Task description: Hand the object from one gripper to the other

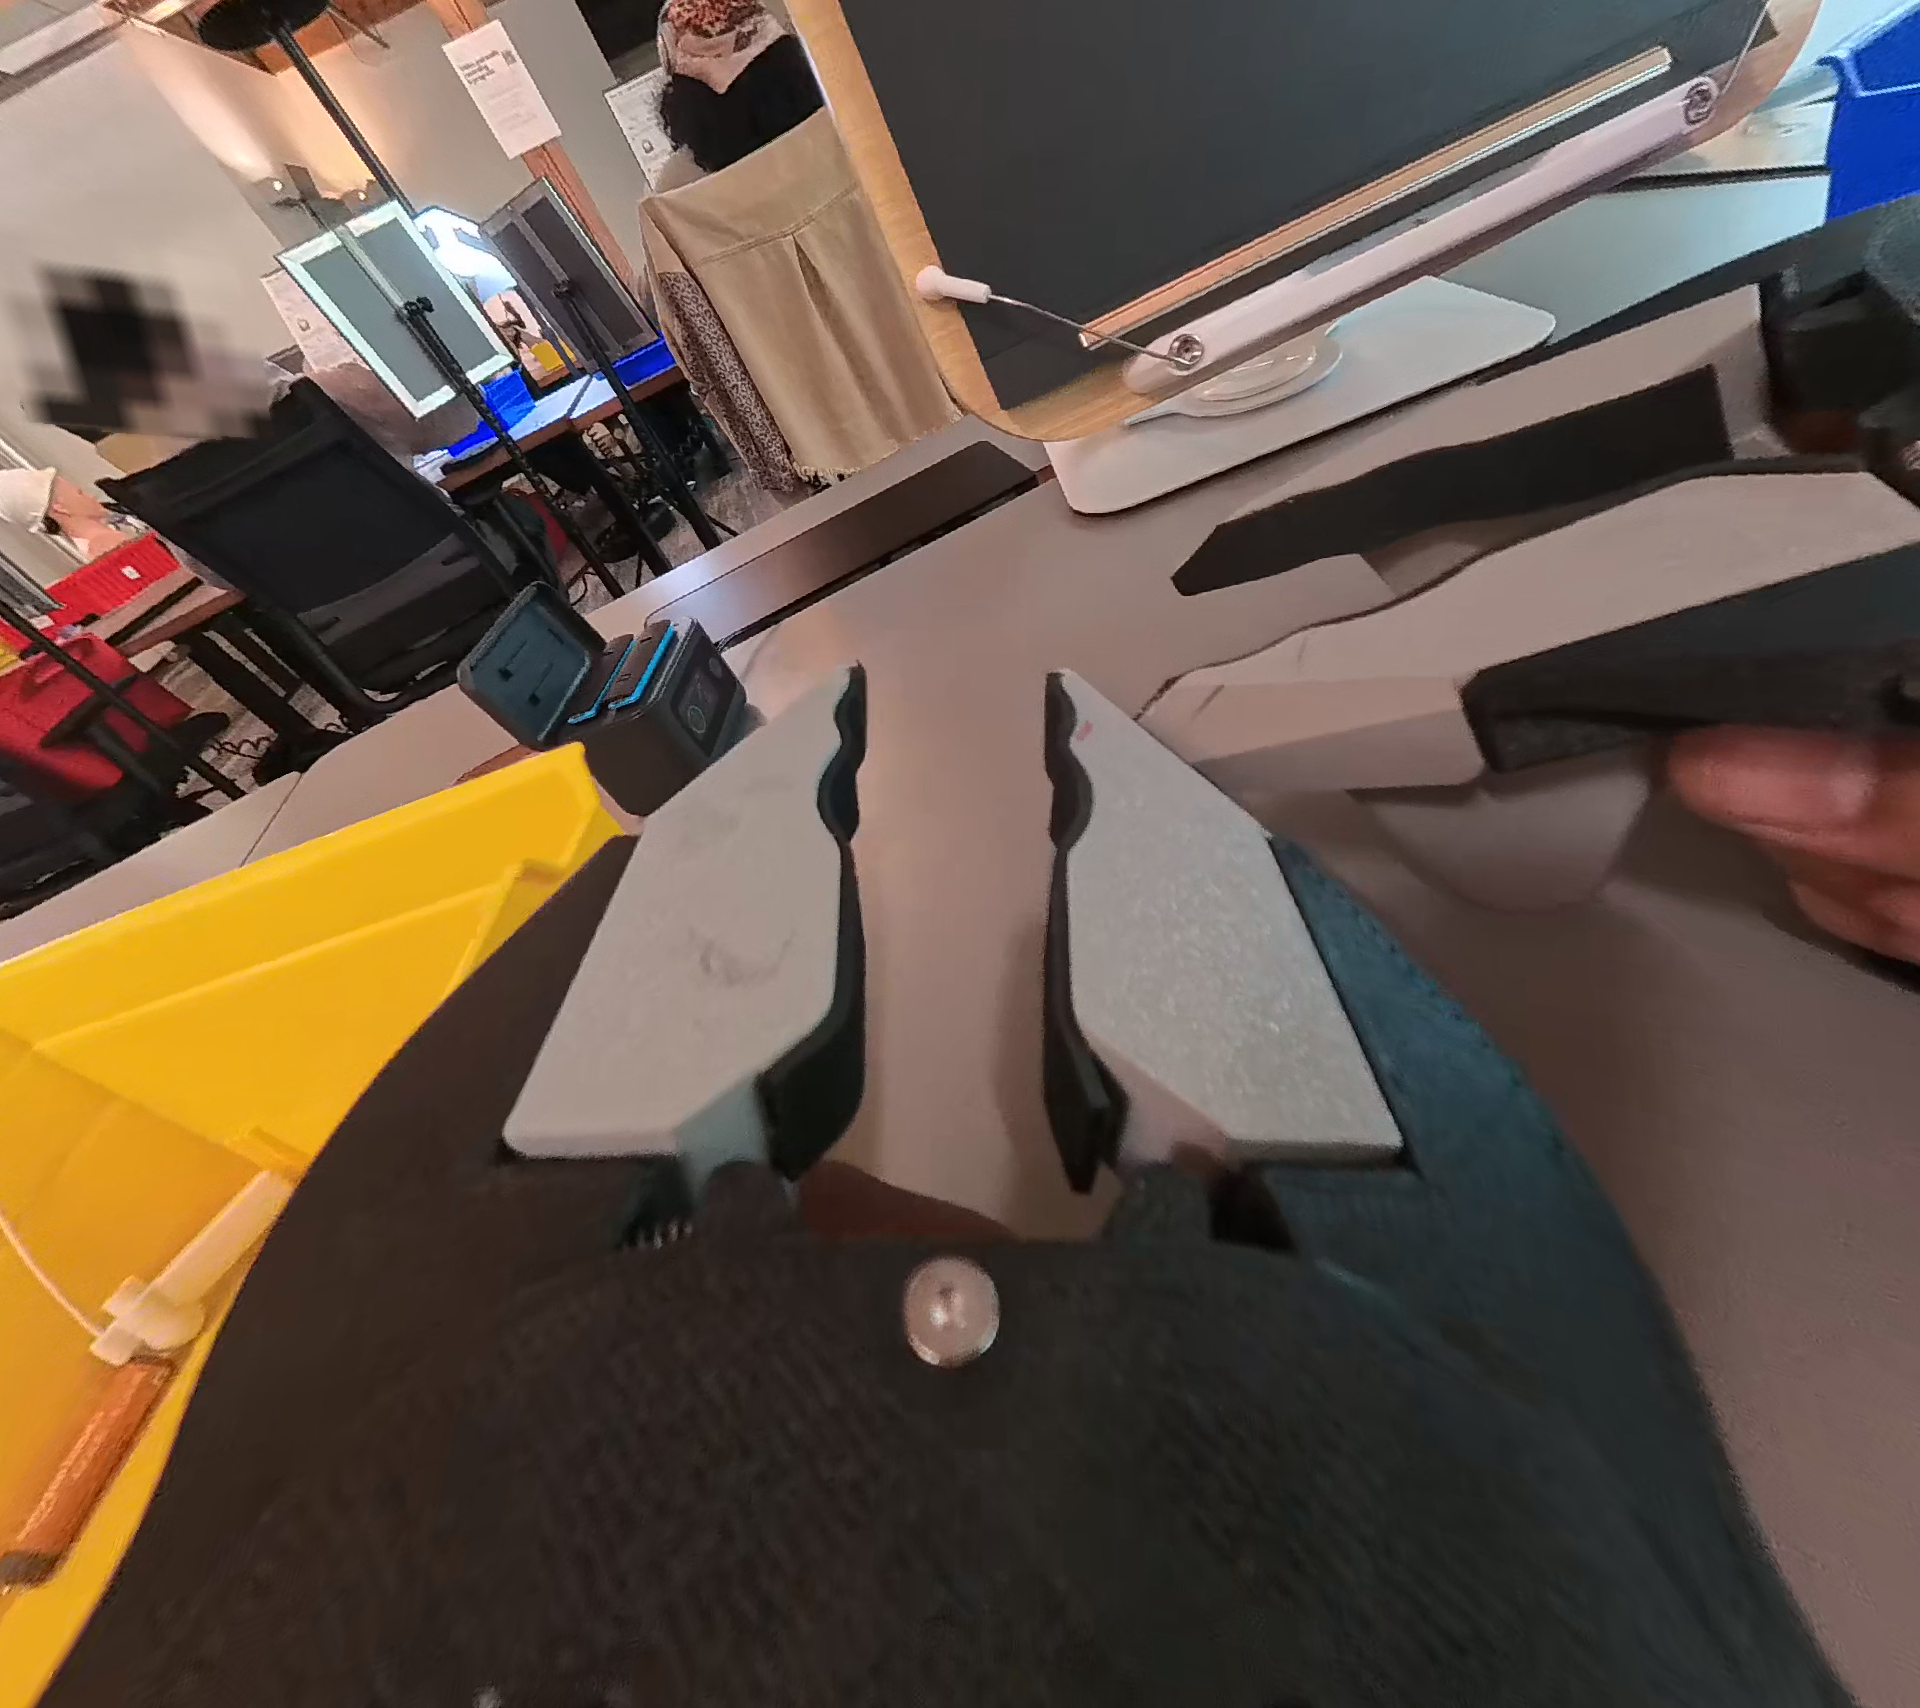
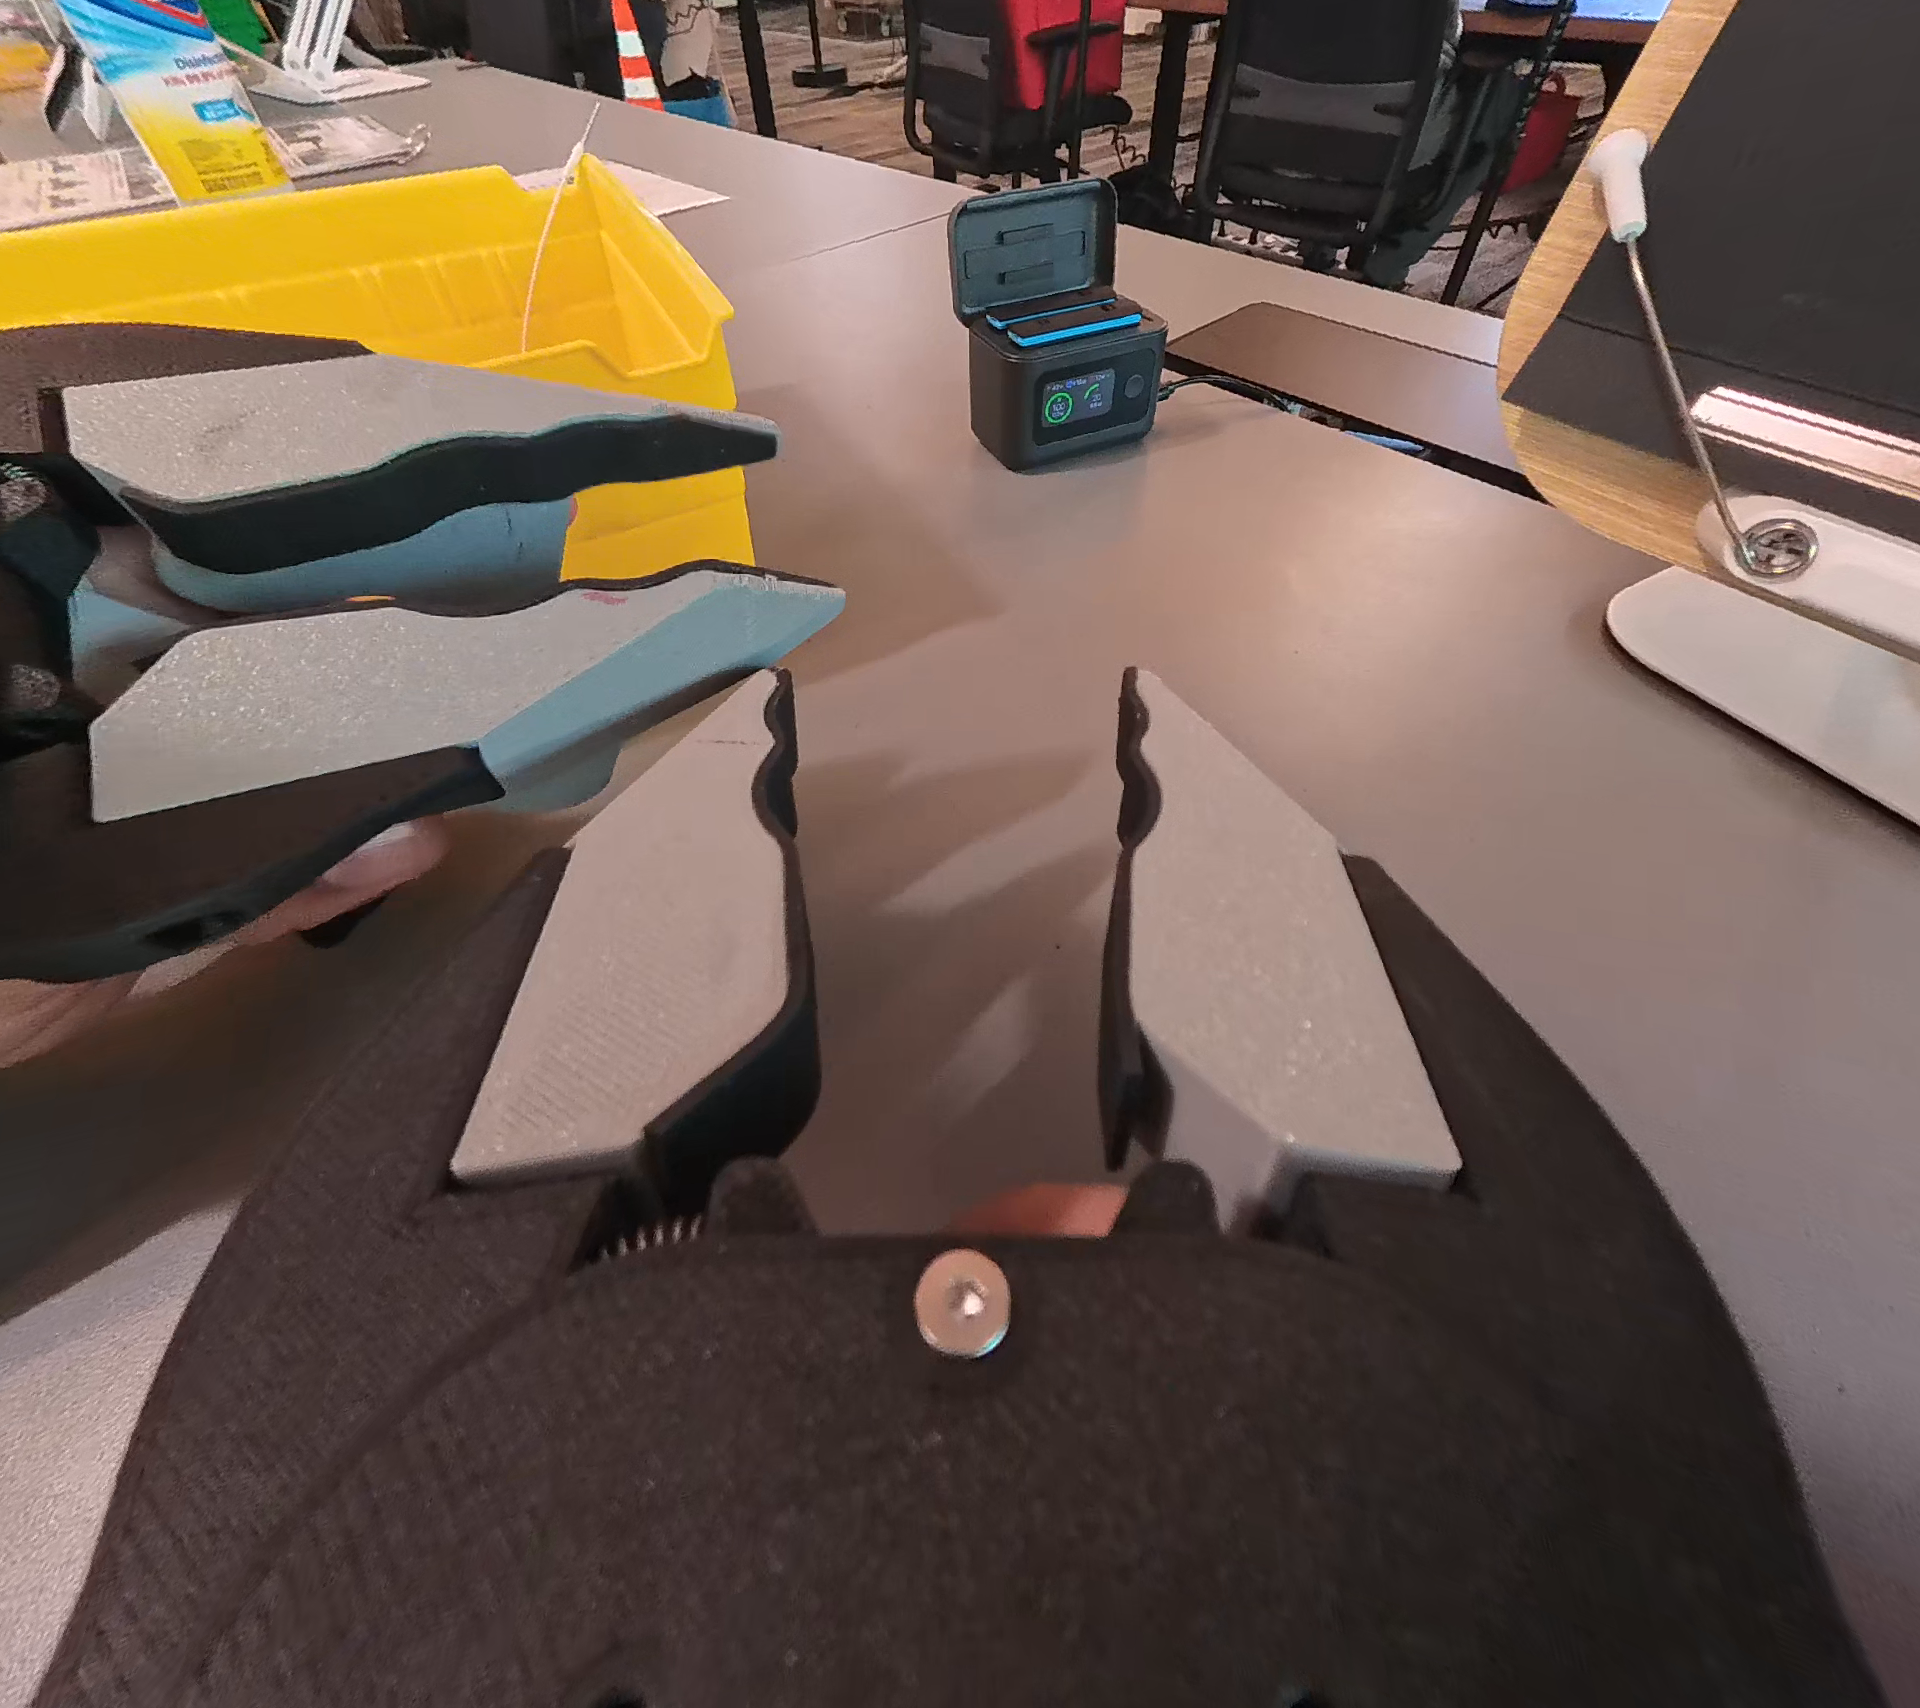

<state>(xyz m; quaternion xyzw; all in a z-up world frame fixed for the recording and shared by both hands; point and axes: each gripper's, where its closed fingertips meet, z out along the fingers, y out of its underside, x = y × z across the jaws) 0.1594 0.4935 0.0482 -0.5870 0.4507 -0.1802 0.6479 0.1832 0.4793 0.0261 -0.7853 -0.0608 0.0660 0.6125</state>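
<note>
Plainly, two grippers hover over one grey counter (image 2: pixel 1299 640), and neither holds anything. The left gripper (image 1: pixel 954 692) has its two grey fingers spread wide, with bare counter showing between them; the right gripper (image 2: pixel 951 687) is likewise wide apart and empty. In the right wrist view the left gripper (image 2: pixel 805 520) enters from the left side, its two fingers parted, just beside the right one's left finger (image 2: pixel 644 952). One yellow bin (image 2: pixel 416 287) sits on the counter at the left; a white tag with a string (image 1: pixel 156 1295) lies inside it, with a brownish item (image 1: pixel 73 1471) near it, too blurred to identify. Which object is to be handed over I cannot tell. One dark charging case (image 2: pixel 1060 370) stands open farther back, two blue-edged batteries in it. One lamp stand (image 2: pixel 1766 671) rests at the right.
</note>
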